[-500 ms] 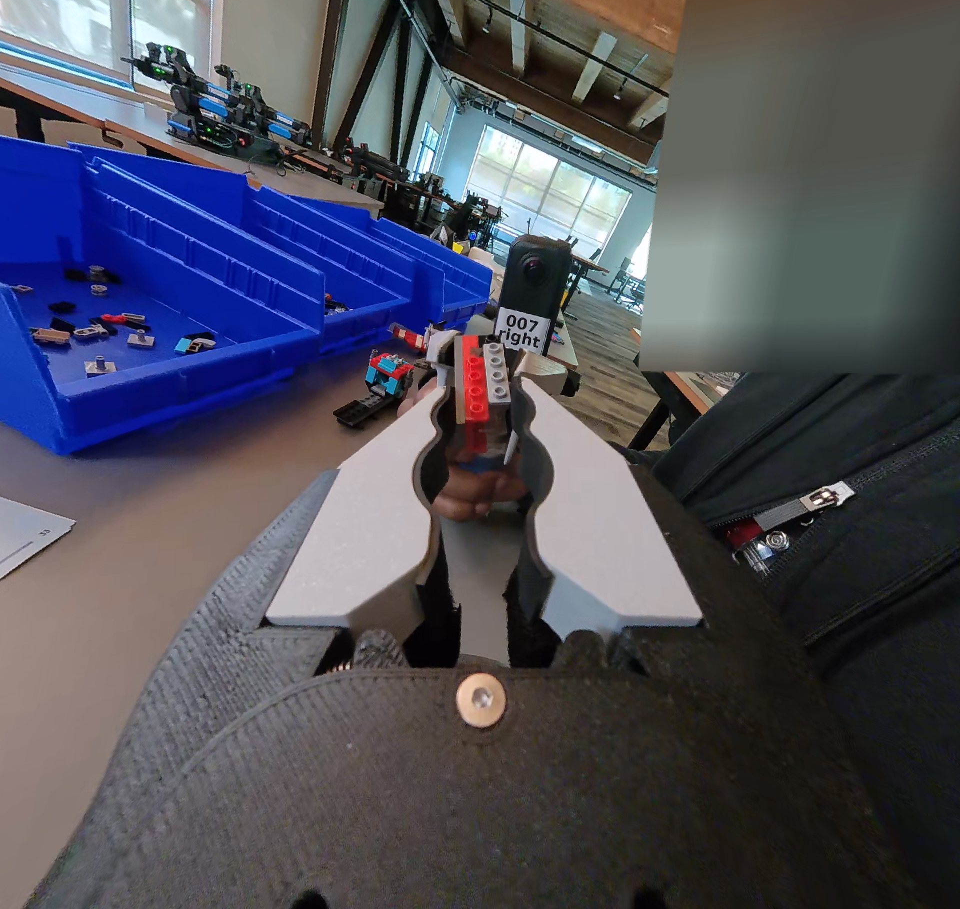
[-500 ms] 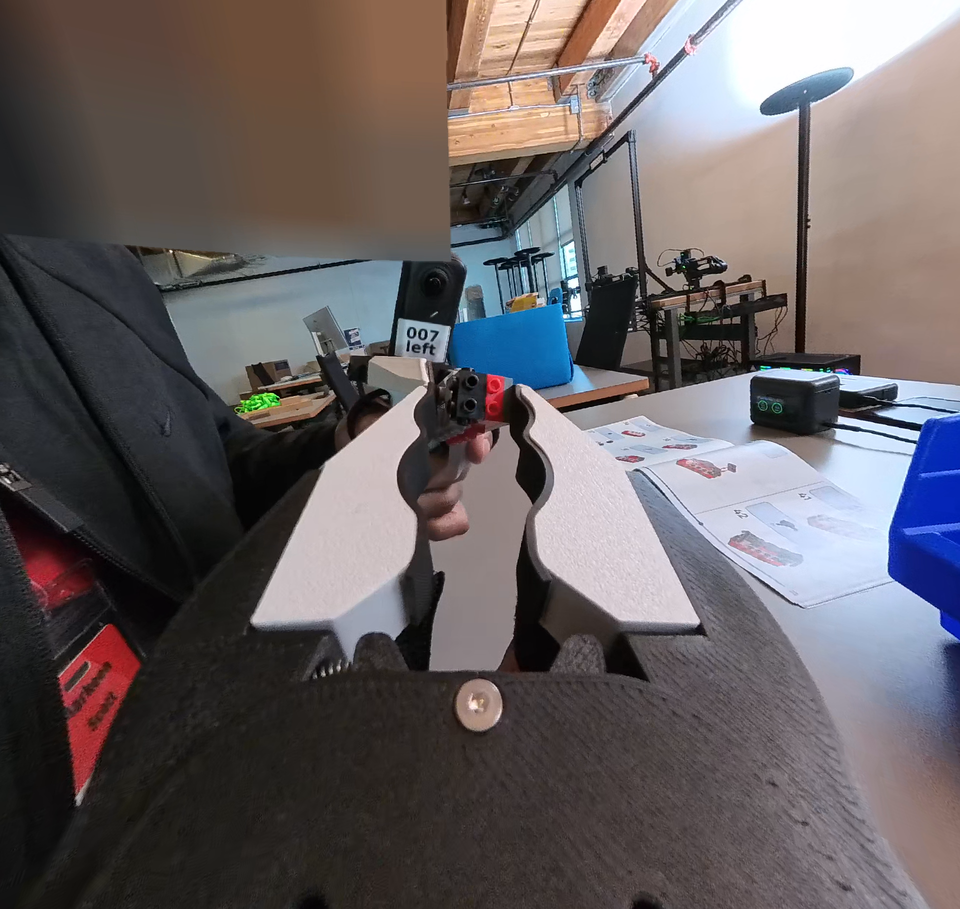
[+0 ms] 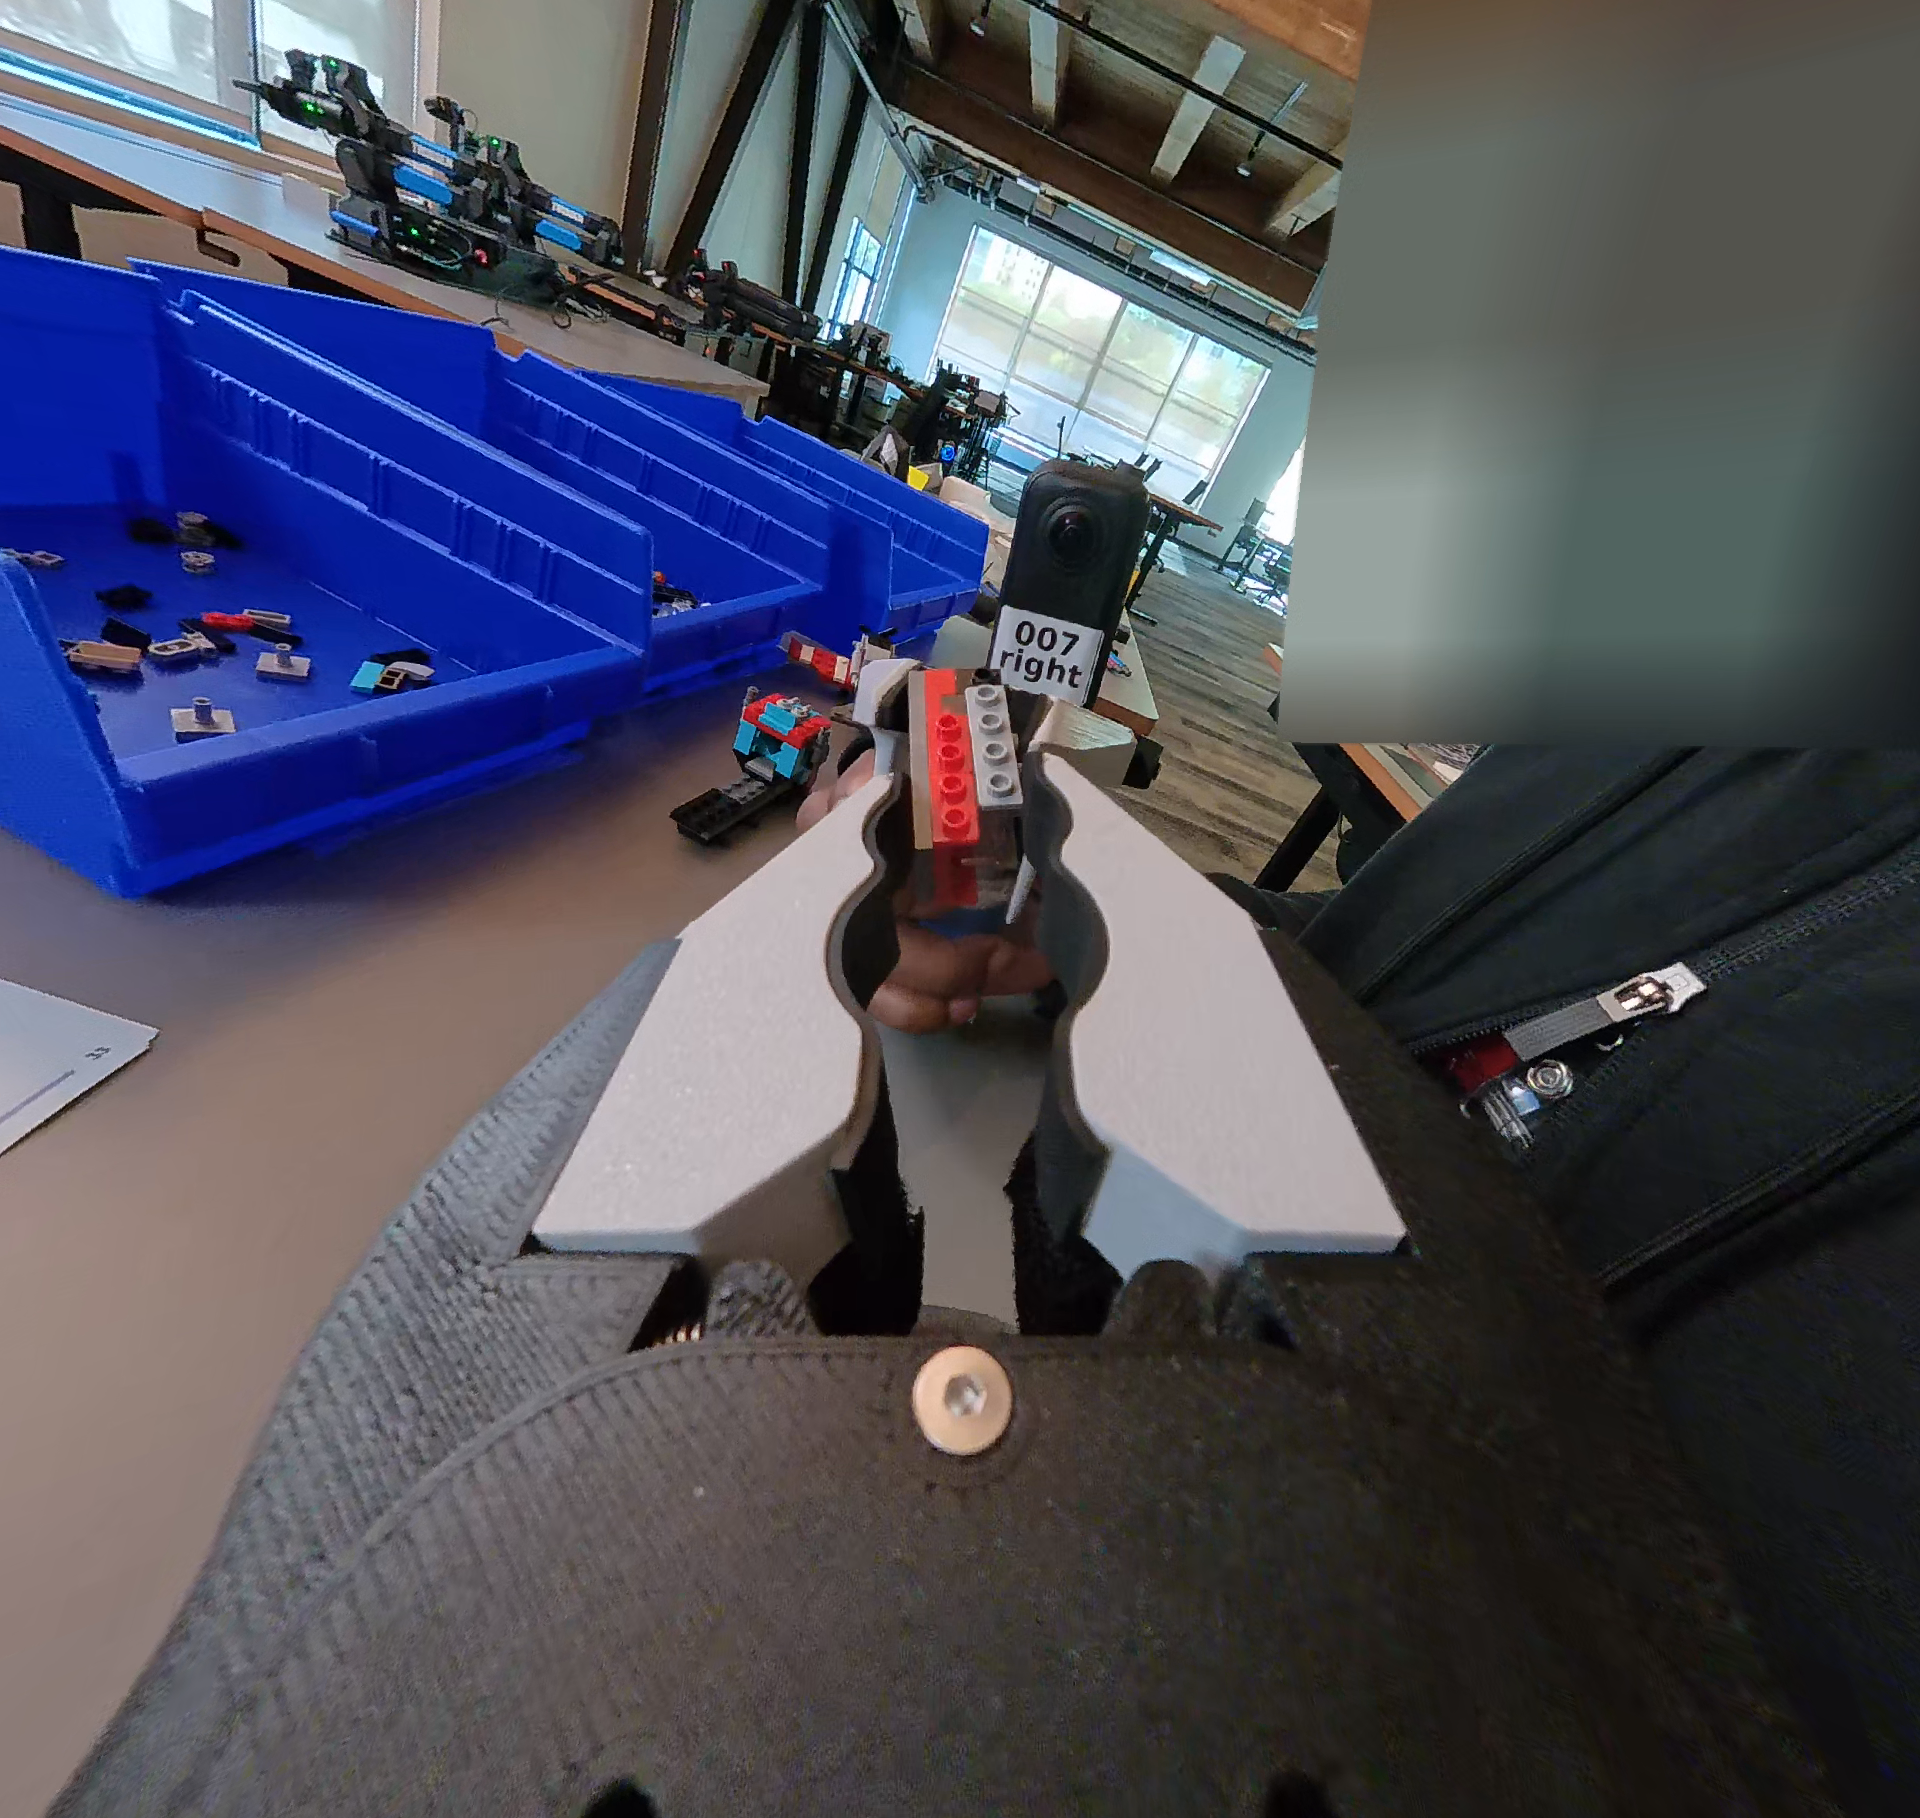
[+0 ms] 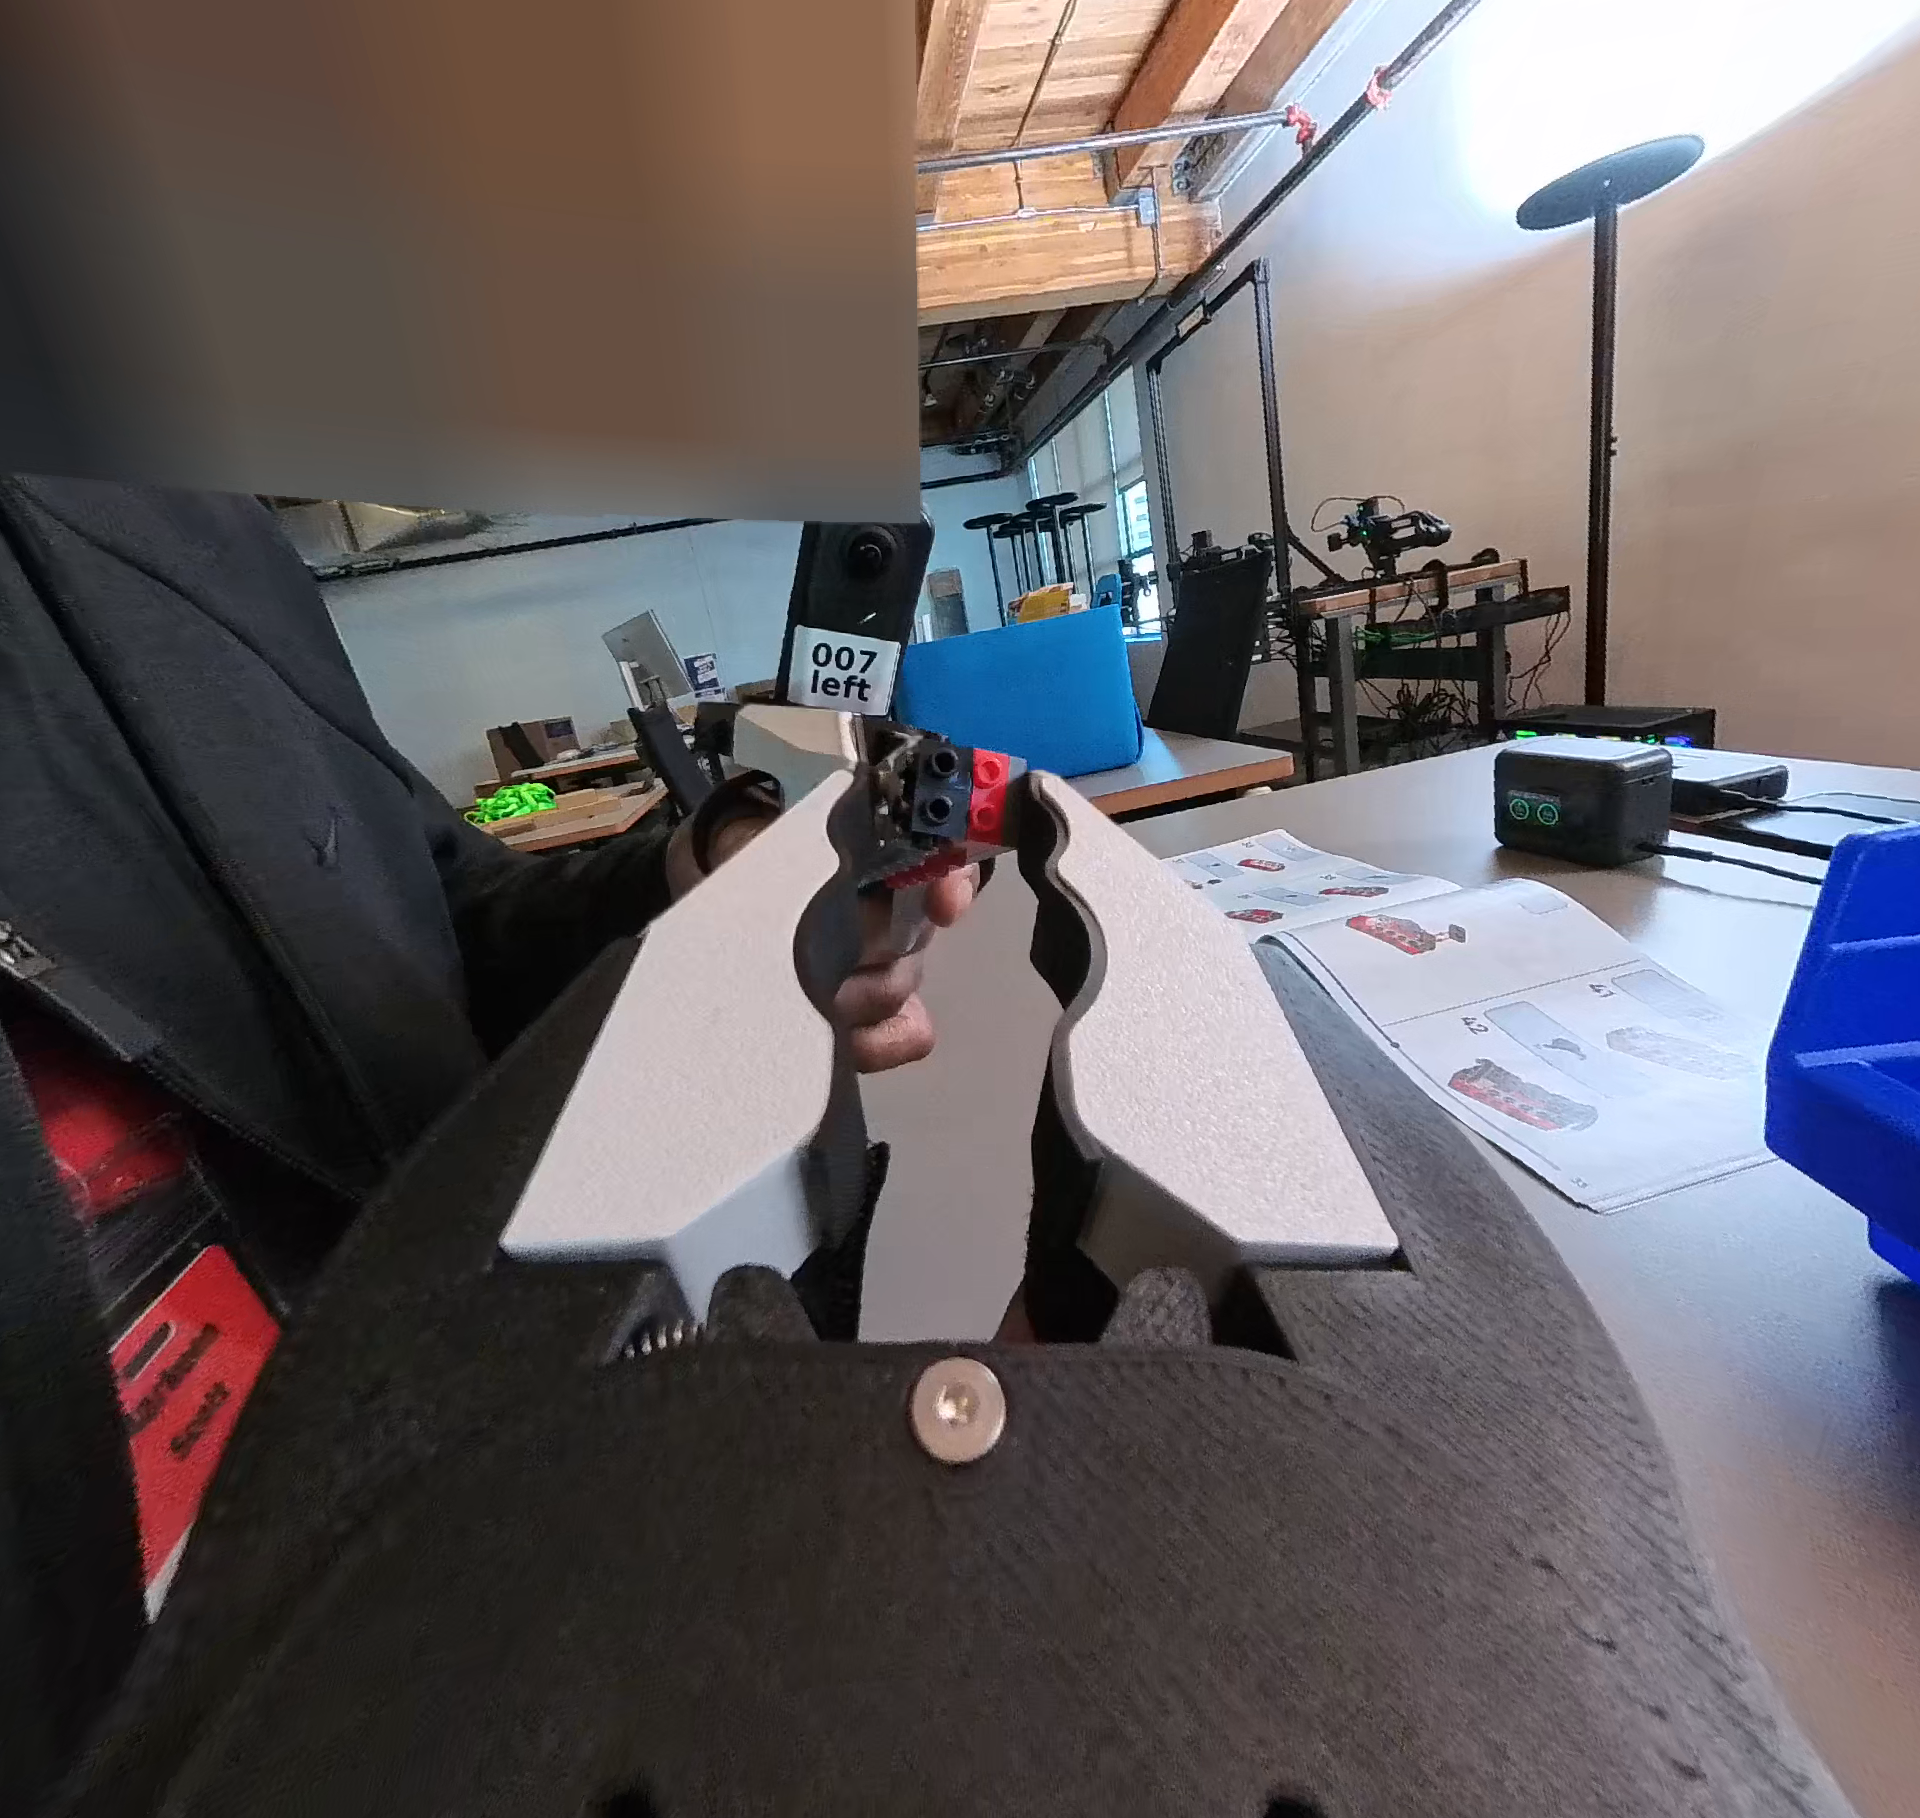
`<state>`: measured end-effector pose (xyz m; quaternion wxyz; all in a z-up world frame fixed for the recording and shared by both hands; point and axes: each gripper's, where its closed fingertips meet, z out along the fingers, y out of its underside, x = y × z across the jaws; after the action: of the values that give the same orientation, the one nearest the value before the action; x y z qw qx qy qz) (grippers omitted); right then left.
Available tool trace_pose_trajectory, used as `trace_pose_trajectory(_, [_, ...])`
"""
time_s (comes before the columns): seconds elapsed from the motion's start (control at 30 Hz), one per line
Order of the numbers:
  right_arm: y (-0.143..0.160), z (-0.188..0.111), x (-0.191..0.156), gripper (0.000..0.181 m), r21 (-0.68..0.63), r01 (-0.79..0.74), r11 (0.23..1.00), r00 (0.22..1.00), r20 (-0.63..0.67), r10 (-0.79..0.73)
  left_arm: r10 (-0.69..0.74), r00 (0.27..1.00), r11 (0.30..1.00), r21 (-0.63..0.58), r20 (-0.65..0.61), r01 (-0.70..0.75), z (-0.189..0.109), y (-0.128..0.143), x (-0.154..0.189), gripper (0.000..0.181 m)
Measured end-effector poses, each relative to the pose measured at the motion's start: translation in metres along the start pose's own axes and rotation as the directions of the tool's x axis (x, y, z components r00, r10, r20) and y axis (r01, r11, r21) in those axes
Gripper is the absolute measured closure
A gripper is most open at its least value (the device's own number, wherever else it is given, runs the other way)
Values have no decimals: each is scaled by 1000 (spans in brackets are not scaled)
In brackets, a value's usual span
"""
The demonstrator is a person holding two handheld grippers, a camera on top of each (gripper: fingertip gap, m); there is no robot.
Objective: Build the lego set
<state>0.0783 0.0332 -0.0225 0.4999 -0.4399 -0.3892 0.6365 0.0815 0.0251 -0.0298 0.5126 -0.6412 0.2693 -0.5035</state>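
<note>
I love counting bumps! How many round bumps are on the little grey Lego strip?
4, in one straight row along the small grey Lego strip, on the red-and-grey Lego build clamped in the left gripper. More may hide lower down.

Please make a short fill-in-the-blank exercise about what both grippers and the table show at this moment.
1. Both the left gripper and the right gripper are closed on the same small ____ assembly.
2. Loose parts lie inside the nearest ____ bin on the table.
3. The instruction booklet lies ____ on the table.
4. Beyond the booklet sits a small ____ box with green lights.

Missing words: lego; blue; open; black
</note>
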Motion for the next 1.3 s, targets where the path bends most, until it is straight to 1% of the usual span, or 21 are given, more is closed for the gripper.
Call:
trace_pose_trajectory(0.1, [3, 1, 3, 153, -17, -20, 1000, 1000, -16, 20, -9, 1000, 1000, 17, 17, 9, -1, 1, -4, 159])
trace_pose_trajectory(0.2, [6, 2, 6, 151, -27, -62, 998, 998, -27, 61, -71, 997, 995, 67, 11, 70, -4, 1, -8, 159])
trace_pose_trajectory(0.27, [6, 2, 11, 139, -25, -97, 995, 994, -44, 95, -116, 993, 986, 127, 15, 113, -9, -2, -13, 159])
trace_pose_trajectory(0.37, [6, 1, 15, 133, -10, -175, 984, 984, -48, 175, -180, 984, 959, 224, 7, 173, -17, -6, -19, 159])
trace_pose_trajectory(0.53, [18, 13, 13, 134, -40, -248, 968, 968, -45, 246, -210, 978, 935, 294, 1, 201, -19, -3, -20, 159])
trace_pose_trajectory(0.77, [25, 23, 6, 142, -63, -248, 967, 969, -13, 247, -169, 986, 947, 278, 10, 159, -19, 4, -17, 160])
trace_pose_trajectory(0.83, [24, 23, 5, 148, -56, -248, 967, 969, -4, 248, -169, 986, 947, 279, 5, 161, -20, 4, -18, 160])
trace_pose_trajectory(1.07, [25, 25, 3, 156, -58, -263, 963, 964, 20, 265, -175, 984, 942, 285, -27, 175, -24, 4, -16, 160])
trace_pose_trajectory(1.3, [29, 31, 2, 156, -70, -267, 961, 963, 24, 270, -196, 980, 937, 290, -30, 197, -31, 4, -18, 160])
